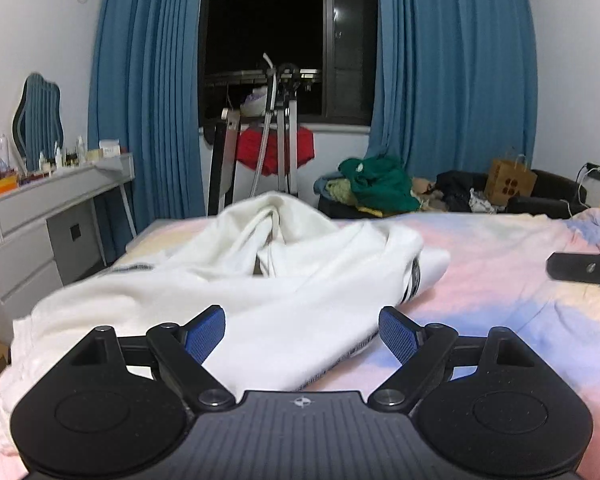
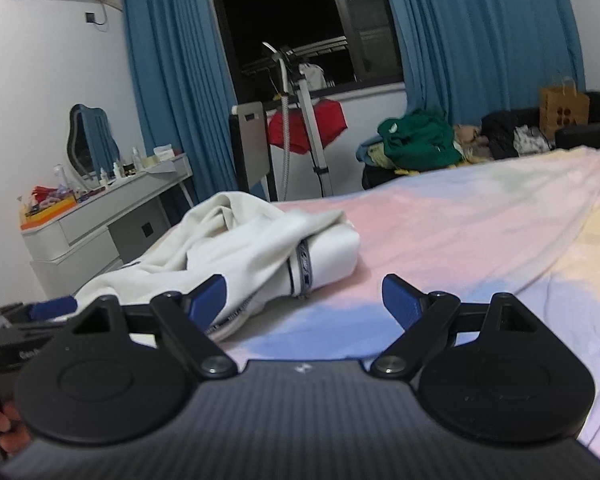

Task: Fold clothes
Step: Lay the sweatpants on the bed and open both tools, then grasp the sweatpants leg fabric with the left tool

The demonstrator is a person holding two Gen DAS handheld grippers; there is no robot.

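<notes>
Pastel bedding covers the bed [image 1: 500, 264] under both my tools. My left hand-held gripper [image 1: 302, 334] gapes wide just above the near edge of the crumpled white garment [image 1: 283, 280], gripping nothing. My right hand-held gripper [image 2: 304, 300] is equally wide and empty, right of the garment. Farther off, blue curtains [image 1: 452, 80] flank a dark window [image 1: 267, 36].

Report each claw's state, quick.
Left claw: open, empty, over the white garment.
Right claw: open, empty.
</notes>
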